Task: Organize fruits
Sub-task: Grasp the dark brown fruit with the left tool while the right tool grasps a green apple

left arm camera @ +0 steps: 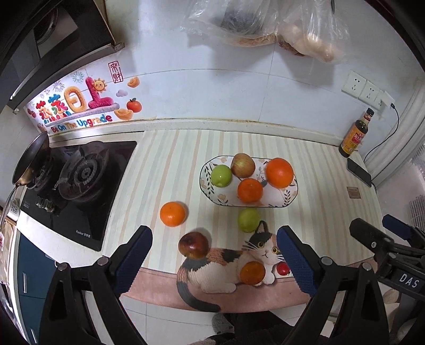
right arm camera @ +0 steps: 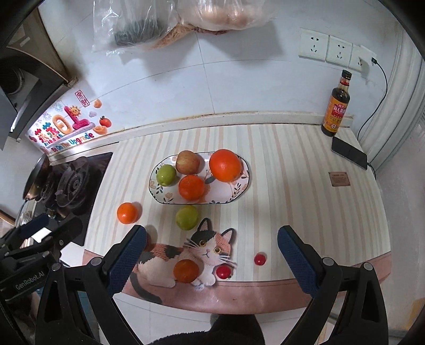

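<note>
A floral oval plate (left arm camera: 288, 200) (right arm camera: 240, 192) on the striped mat holds a green fruit (left arm camera: 220, 176), an apple (left arm camera: 242, 165), a small orange (left arm camera: 249, 190) and a large orange (left arm camera: 279, 172). Loose on the mat lie an orange (left arm camera: 172, 214) (right arm camera: 127, 212), a green fruit (left arm camera: 248, 220) (right arm camera: 186, 217), a dark red apple (left arm camera: 193, 245), a small orange fruit (left arm camera: 252, 272) (right arm camera: 186, 270) and cherry tomatoes (right arm camera: 223, 272) (right arm camera: 259, 259). My left gripper (left arm camera: 213, 254) is open above the front edge, around the red apple's side. My right gripper (right arm camera: 212, 254) is open and empty.
A gas hob (left arm camera: 79, 175) with a pan (left arm camera: 29, 159) lies left of the mat. A sauce bottle (right arm camera: 336, 106), a phone (right arm camera: 349, 152) with cable and wall sockets (right arm camera: 337, 50) are at the back right. Plastic bags (left arm camera: 265, 21) hang on the wall.
</note>
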A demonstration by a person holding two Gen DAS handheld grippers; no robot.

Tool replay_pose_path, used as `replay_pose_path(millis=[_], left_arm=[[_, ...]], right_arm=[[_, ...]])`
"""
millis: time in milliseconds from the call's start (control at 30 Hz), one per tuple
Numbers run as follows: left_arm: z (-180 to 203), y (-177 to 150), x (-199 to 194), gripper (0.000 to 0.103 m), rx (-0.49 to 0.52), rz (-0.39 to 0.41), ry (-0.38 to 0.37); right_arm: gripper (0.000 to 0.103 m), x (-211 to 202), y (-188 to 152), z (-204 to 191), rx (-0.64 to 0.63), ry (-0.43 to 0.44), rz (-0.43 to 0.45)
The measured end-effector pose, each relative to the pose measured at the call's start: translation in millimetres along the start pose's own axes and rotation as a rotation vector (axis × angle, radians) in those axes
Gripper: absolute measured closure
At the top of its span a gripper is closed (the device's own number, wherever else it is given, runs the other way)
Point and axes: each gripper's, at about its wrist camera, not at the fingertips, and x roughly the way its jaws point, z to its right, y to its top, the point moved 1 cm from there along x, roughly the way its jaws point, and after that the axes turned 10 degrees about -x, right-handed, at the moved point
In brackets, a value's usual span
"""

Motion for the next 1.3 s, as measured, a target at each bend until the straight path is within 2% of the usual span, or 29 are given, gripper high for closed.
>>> replay_pose_path(millis=[233, 300, 467, 633, 733, 1000, 1100, 1200, 1267, 1300], left_arm=[[-13, -3, 18, 0.007, -0.049, -0.038, 0.001], [-20, -1, 30, 0.002, -0.068, -0.062, 0.012], [-45, 1, 67, 0.002, -0.118, -0.121, 0.077], [-68, -1, 114, 0.002, -0.17, -0.238, 0.096], [-76, -4, 152, 0.002, -0.201, -0.339, 0.085], [-82, -21, 238, 0.002, -0.33, -0.556, 0.023], [-84, -29, 261, 0.002, -0.366, -0.609, 0.016], [-85, -36, 276, 0.002, -0.379, -0.644, 0.01], [-85, -39, 279, 0.002, -0.38, -0.652, 0.008], [-85, -40, 280, 0.002, -0.378, -0.653, 0.009]], right_arm=[[0.002, 13, -4, 4, 0.028, 0.047, -0.027], [0.002, 30, -4, 5, 0.044, 0.085, -0.058], [0.002, 87, -5, 3, 0.078, 0.167, -0.169], [0.002, 156, -18, -10, 0.101, 0.244, -0.317], [0.002, 195, -27, -21, 0.132, 0.292, -0.392], [0.002, 277, -11, -22, 0.21, 0.302, -0.44], [0.003, 304, -4, -20, 0.23, 0.292, -0.454], [0.011, 327, -1, -21, 0.246, 0.305, -0.484], [0.036, 339, -1, -24, 0.238, 0.313, -0.505], [0.04, 343, -2, -26, 0.224, 0.31, -0.512]])
